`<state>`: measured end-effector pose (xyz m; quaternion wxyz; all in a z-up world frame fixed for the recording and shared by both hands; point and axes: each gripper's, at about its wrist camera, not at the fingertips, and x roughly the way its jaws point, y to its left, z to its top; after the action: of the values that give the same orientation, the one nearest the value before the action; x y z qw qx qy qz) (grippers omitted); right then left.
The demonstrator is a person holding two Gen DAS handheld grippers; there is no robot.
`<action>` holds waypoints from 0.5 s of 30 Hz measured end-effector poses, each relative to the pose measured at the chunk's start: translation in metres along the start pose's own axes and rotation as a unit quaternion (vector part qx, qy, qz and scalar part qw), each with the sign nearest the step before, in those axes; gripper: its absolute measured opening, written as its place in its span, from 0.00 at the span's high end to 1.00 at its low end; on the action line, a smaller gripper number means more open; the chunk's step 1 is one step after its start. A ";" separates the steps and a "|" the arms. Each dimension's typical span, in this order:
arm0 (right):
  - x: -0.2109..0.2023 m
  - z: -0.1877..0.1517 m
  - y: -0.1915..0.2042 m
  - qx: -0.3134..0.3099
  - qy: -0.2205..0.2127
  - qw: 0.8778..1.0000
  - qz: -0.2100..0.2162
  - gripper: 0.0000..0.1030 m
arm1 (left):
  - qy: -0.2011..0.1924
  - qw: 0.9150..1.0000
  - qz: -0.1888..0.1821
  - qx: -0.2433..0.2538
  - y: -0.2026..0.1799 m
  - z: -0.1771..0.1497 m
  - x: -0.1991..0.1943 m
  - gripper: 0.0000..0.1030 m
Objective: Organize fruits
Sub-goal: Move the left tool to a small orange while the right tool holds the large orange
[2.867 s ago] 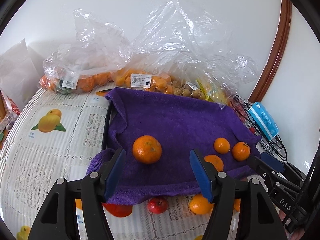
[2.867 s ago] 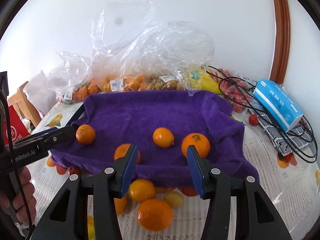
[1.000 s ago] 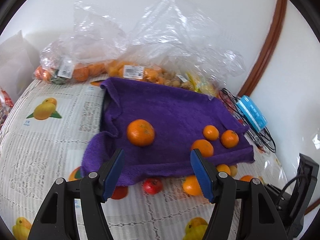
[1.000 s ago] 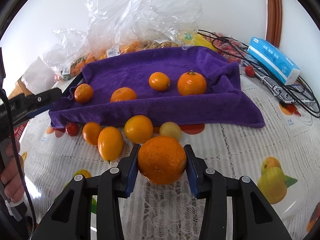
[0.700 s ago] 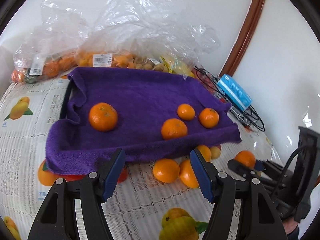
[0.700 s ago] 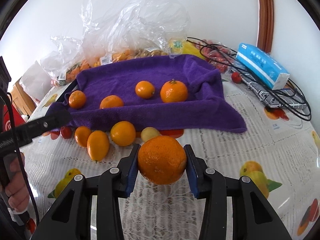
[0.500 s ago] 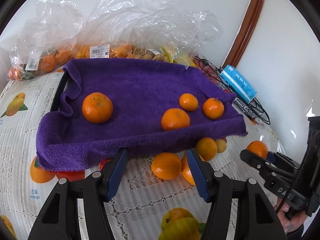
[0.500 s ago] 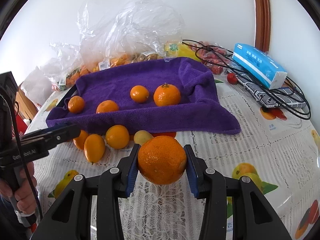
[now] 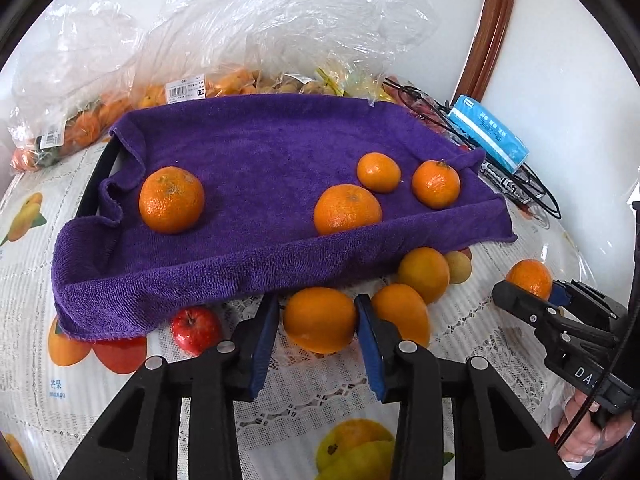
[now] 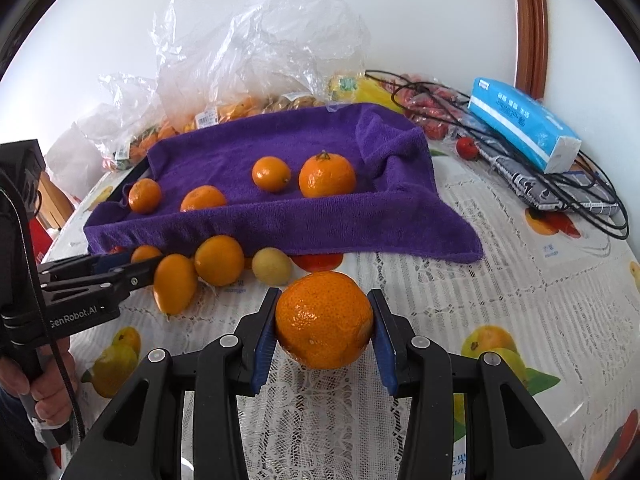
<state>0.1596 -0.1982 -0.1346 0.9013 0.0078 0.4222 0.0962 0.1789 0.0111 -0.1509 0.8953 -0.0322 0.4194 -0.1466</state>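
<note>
A purple towel (image 9: 260, 148) lines a black tray (image 9: 94, 184) and carries several oranges. In front of it on the tablecloth lie loose fruit: a small orange (image 9: 320, 320), two more oranges (image 9: 424, 274), a pale yellow fruit (image 9: 458, 267) and a tiny red apple (image 9: 196, 329). My left gripper (image 9: 318, 312) is closing on the small orange, its blue pads against both sides. From the right wrist view the left gripper (image 10: 156, 266) sits low at the fruit row. My right gripper (image 10: 323, 294) is shut on a large mandarin (image 10: 324, 320), held above the cloth.
Clear plastic bags of fruit (image 9: 240, 40) stand behind the tray against the wall. A blue tissue pack (image 10: 524, 124), black cables (image 10: 560, 188) and small red fruits lie at the back right. A person's hand (image 10: 44, 392) grips the left handle.
My left gripper has dropped toward the loose fruit in front of the towel, and its jaws have narrowed around the small orange. The right gripper keeps its hold on the mandarin.
</note>
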 end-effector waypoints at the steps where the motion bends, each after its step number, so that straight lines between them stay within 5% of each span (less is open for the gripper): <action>1: 0.002 0.000 -0.001 0.003 0.006 1.000 0.007 0.59 | 0.000 1.000 0.002 0.002 -0.001 0.000 0.000 0.64; 15: 0.014 -0.001 0.006 -0.019 0.033 0.999 -0.006 0.55 | 0.003 1.000 0.020 0.013 -0.007 -0.001 0.003 0.65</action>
<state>0.1661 -0.1902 -0.1452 0.8876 -0.0152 0.4494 0.0994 0.1780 0.0033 -0.1526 0.8974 -0.0120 0.4203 -0.1339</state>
